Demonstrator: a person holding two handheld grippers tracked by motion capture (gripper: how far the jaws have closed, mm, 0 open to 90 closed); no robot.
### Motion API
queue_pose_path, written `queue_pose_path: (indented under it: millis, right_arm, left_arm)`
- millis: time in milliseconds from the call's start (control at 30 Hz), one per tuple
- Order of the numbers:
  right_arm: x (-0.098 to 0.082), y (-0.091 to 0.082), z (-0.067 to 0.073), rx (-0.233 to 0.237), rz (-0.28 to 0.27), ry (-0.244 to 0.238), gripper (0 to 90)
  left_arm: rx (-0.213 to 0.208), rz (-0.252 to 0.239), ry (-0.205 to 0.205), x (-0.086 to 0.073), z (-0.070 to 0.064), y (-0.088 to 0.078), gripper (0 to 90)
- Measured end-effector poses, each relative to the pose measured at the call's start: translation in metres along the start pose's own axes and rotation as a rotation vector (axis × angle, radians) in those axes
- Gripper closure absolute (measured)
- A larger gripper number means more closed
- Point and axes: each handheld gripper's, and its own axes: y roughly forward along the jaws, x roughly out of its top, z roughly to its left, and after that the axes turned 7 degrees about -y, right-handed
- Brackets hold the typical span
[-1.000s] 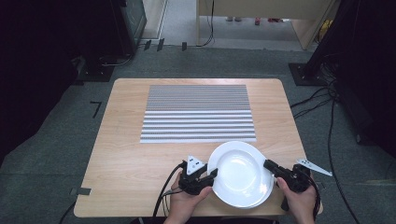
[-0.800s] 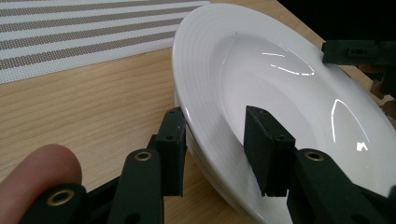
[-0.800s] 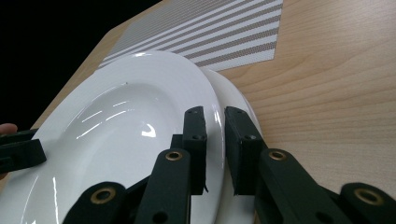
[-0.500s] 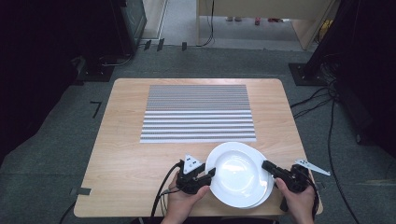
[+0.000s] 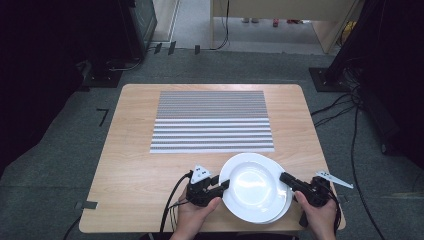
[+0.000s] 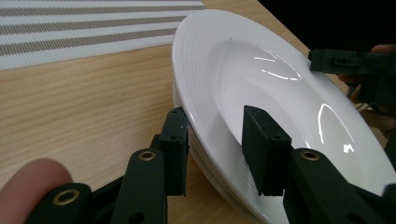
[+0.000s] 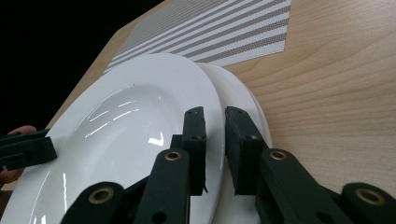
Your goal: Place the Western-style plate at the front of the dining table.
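The jaws of the right gripper [image 7: 215, 149] stand almost together and pinch the near rim of the top plate [image 7: 126, 135], one pad above the rim and one below it, wedged between that plate and the lower plate [image 7: 243, 100] on which it rests. The jaws of the left gripper [image 6: 224, 144] have just been closing a little further, with the opposite rim of the top plate [image 6: 280, 93] between them; one pad sits under the edge and the other over the sloping border, but a sliver of room seems left, so I cannot tell whether they already press. Judging from the glaze and the hard, thin edge, the plate is stiff, fairly heavy for its rim, slippery and breakable; it should be held on two opposite points of the flat rim, pads well over the lip, and kept level, since a one-sided pinch would let it tip or slide out. It is a plain white, round, glossy dish with a broad rim and a shallow well that mirrors the ceiling lights, slightly offset on a like plate beneath. In the high view the stack [image 5: 255, 187] lies at the near right part of the pale wooden surface [image 5: 135, 165], between the two hands, with a grey-and-white striped mat [image 5: 212, 120] beyond it toward the middle.
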Motion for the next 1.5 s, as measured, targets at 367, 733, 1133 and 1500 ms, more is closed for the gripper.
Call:
queue_pose_path:
  millis: [367,733,1133,1500]
  right_arm:
    - [0.0,-0.001,0.0,0.03,0.002,0.05,72.8]
    - [0.0,-0.01,-0.003,0.047,0.012,0.135,71.7]
    - [-0.001,-0.007,-0.002,0.059,0.001,0.13,68.2]
    - [-0.002,-0.003,0.001,0.068,0.015,0.099,67.5]
  left_arm:
    - [-0.079,-0.003,-0.04,0.0,0.013,0.002,66.0]
    - [-0.078,-0.022,-0.044,-0.002,0.016,0.004,67.2]
    - [-0.115,-0.084,-0.062,-0.004,0.018,0.001,71.4]
    - [-0.176,-0.11,-0.137,-0.003,0.026,-0.002,75.9]
